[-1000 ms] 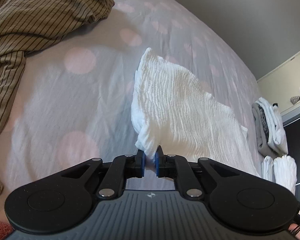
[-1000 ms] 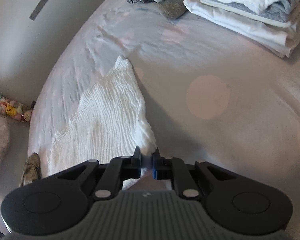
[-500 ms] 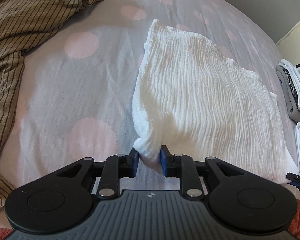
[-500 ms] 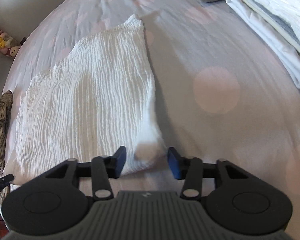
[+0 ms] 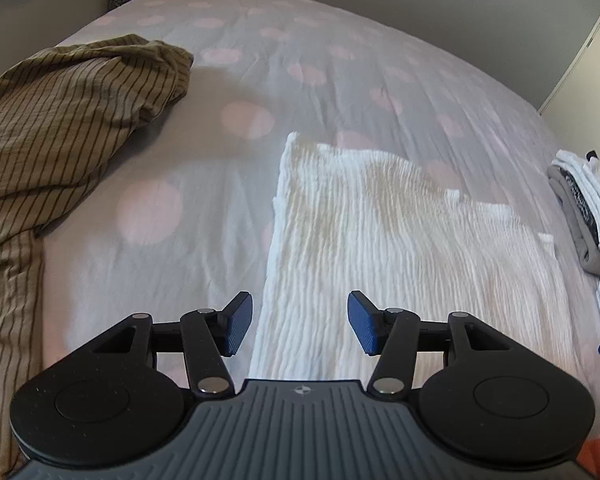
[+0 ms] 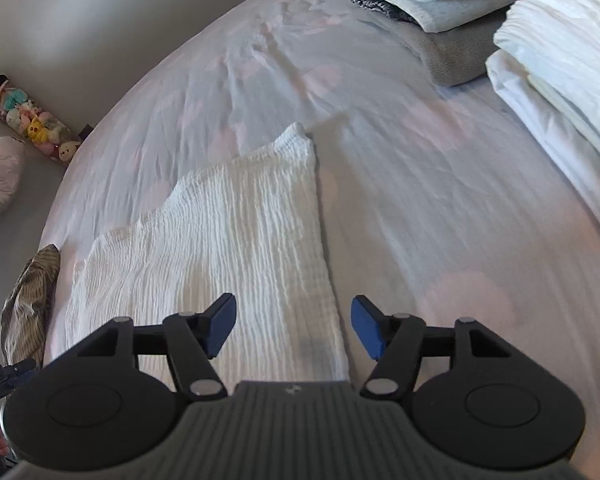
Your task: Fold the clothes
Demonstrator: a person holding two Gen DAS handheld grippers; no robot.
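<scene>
Left wrist view: bed [image 5: 340, 80] is carrying the cloth [image 5: 400, 248], lying flat, long axis running across both grippers.
Left gripper [image 5: 300, 326]: jaws just opening, spread over the cloth's left edge, gripping nothing.
Right gripper [image 6: 294, 328]: likewise spreading, straddling its right edge.

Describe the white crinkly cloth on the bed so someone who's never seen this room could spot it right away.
Find the bed's polka-dot sheet. The white crinkly cloth lies flat alone mid-bed, between the striped olive garment and the stacks of folded laundry. Only it is spread out flat, ridged and unstacked.
</scene>
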